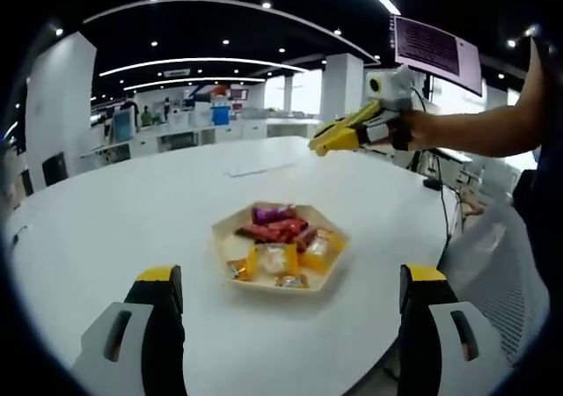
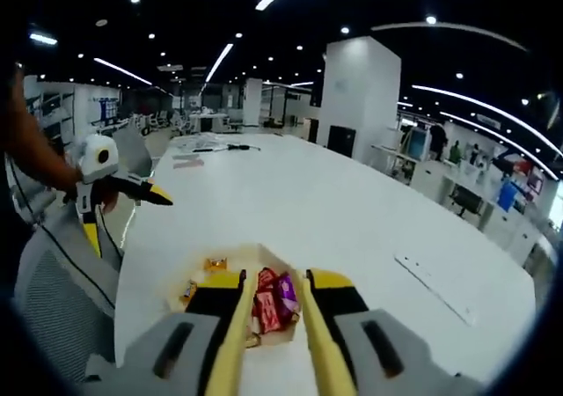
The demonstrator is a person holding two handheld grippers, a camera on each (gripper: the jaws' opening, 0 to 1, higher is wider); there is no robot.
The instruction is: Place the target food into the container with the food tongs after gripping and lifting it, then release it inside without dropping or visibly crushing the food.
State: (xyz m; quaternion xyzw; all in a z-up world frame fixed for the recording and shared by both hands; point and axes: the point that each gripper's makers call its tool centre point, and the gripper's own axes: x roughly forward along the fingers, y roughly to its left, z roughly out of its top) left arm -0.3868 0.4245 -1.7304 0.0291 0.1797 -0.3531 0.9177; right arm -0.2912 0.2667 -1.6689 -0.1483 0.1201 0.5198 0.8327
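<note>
The wrapped snacks (image 1: pixel 280 238) lie heaped in a shallow six-sided tray (image 1: pixel 225 248) on the white bench (image 1: pixel 132 220). In the left gripper view the red and purple bars at the tray's far side lie with their long axes running roughly across the picture, slanting a little, while the orange and yellow packets at the near side are squarer and show no clear direction. In the right gripper view the tray (image 2: pixel 230 264) sits just past the tips of the right hand-held gripper (image 2: pixel 271 283); its two yellow tong blades (image 2: pixel 231 343) run up from the bottom of the picture, nearly parallel, with a narrow gap between them, and through that gap the red and purple wrappers (image 2: pixel 271 304) show. Whether the blades touch any wrapper cannot be told, and they cover much of the tray. The left hand-held gripper (image 1: pixel 288 282) stands wide open, its yellow-tipped jaws well apart on either side of the tray, nearer the camera. A mesh chair back (image 1: pixel 501 273) is cut off at the right edge. The far room is small and blurred.
</note>
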